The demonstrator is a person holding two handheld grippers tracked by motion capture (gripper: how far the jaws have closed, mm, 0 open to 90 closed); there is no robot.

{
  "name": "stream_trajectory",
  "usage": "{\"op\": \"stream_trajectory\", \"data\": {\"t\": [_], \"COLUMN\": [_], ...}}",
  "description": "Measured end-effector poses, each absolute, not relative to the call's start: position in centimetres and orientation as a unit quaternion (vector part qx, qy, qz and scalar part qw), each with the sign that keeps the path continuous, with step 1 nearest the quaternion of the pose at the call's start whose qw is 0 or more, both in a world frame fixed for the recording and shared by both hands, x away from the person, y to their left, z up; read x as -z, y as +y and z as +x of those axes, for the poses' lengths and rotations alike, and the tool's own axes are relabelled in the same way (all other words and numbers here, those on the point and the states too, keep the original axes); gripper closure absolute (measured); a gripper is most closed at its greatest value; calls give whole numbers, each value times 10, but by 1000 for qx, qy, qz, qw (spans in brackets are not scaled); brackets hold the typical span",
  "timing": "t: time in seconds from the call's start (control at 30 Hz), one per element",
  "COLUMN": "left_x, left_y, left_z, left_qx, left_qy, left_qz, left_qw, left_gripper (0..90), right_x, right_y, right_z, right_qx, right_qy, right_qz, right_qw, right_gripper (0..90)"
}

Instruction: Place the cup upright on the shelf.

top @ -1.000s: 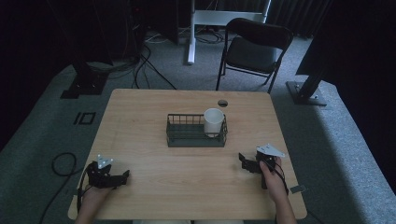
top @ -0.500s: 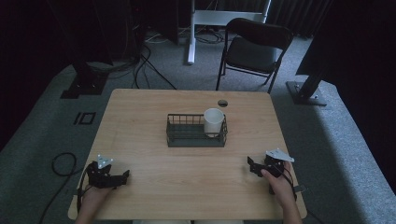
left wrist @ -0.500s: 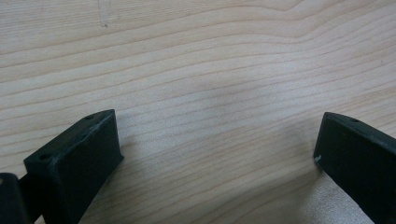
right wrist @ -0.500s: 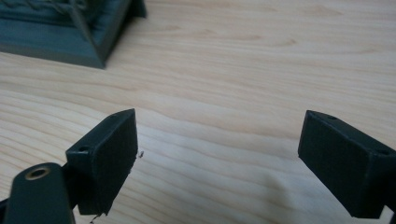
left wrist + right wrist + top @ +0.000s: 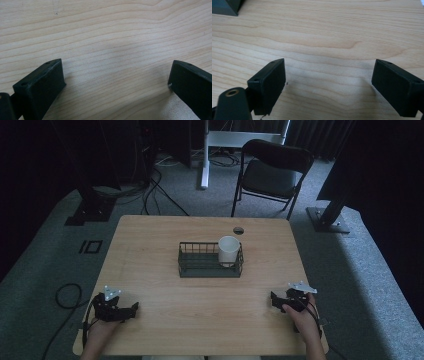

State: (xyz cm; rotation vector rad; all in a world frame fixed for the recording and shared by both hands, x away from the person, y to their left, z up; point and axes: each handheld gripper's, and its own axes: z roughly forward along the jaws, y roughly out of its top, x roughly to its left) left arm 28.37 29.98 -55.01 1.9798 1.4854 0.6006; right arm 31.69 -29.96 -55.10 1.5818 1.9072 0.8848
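- Two tools rest low over one wooden table (image 5: 165,270), one at each near corner: the left tool (image 5: 131,308) in the person's left hand (image 5: 102,330), the right tool (image 5: 274,299) in the right hand (image 5: 300,317).
- Both tools are released. In each gripper view the two black jaws stand wide apart with bare wood grain between them, holding nothing.
- One dark wire basket (image 5: 200,267) sits at the middle of the table, well apart from both tools, which point inward toward the table's middle.
- One white cup (image 5: 228,250) stands upright in the right end of the basket.
- One small round dark opening (image 5: 238,230) lies in the table just beyond the basket.
- One folding chair (image 5: 272,172) stands on the grey floor past the far edge.
- In the right gripper view, a dark corner (image 5: 224,6) at the top left is cut off by the frame; what it belongs to cannot be told.
- The person's forearms are cut off at the bottom edge of the high view.
- The room's far side is deep in shadow; the stands and cables there are hard to make out.
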Motion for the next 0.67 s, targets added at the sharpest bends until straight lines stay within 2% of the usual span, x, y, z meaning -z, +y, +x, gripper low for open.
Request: {"op": "stream_trajectory", "data": {"t": [0.67], "left_x": [550], "left_y": [300], "left_z": [284], "left_qx": [-226], "left_qy": [558], "left_qz": [743], "left_qw": [293], "left_gripper": [7], "right_x": [553], "right_y": [-295], "right_z": [316], "right_qx": [-307], "right_qy": [706], "right_qz": [589], "right_qw": [247], "right_gripper": [116]}}
